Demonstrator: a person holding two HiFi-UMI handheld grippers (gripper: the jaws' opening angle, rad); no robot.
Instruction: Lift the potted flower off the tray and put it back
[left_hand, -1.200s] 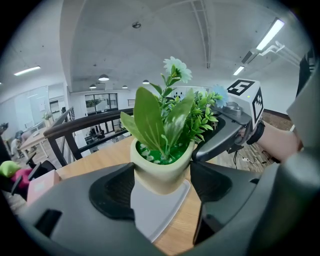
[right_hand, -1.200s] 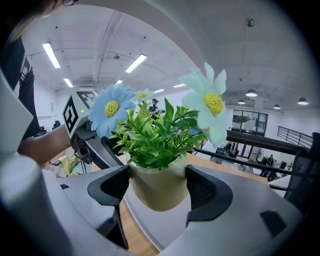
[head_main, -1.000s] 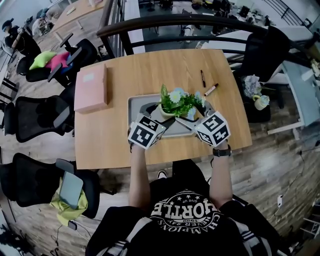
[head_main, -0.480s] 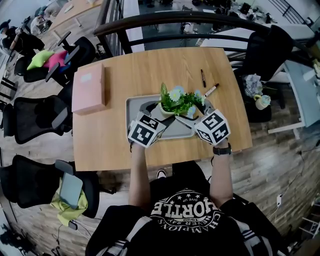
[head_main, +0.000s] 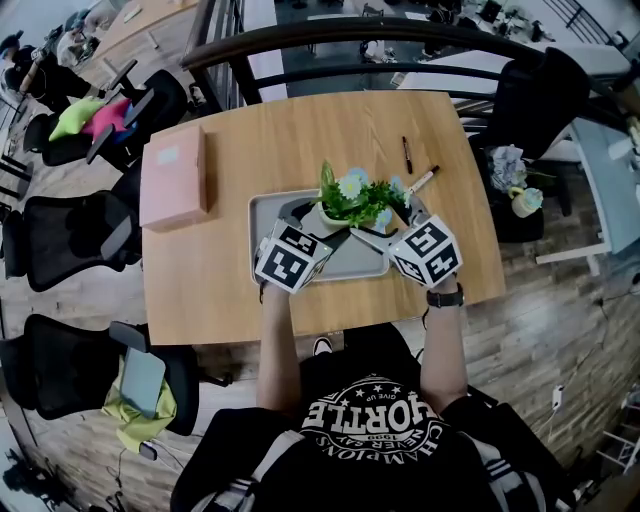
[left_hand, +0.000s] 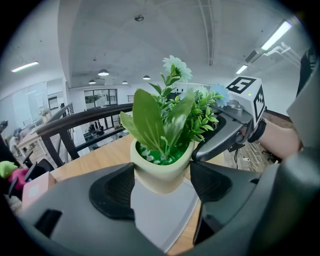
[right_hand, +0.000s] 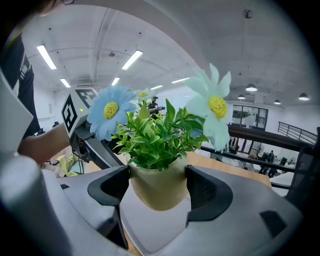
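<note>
A potted flower (head_main: 340, 207) with green leaves, pale blue blooms and a cream pot is over the grey tray (head_main: 262, 214) on the wooden table. My left gripper (head_main: 318, 224) and right gripper (head_main: 381, 224) come at it from either side. In the left gripper view the pot (left_hand: 161, 172) sits pinched between both pads, with the tray (left_hand: 165, 215) below. The right gripper view shows the same pot (right_hand: 159, 189) clamped between its pads, above the tray (right_hand: 155, 227). Whether the pot's base touches the tray I cannot tell.
A pink box (head_main: 174, 179) lies on the table's left side. Two pens (head_main: 406, 154) (head_main: 422, 180) rest behind the tray to the right. Office chairs (head_main: 70, 235) stand left of the table and a dark railing (head_main: 330, 35) runs behind it.
Both grippers keep their hold on the pot. Apart from a slight shift of the head view, nothing has visibly moved.
</note>
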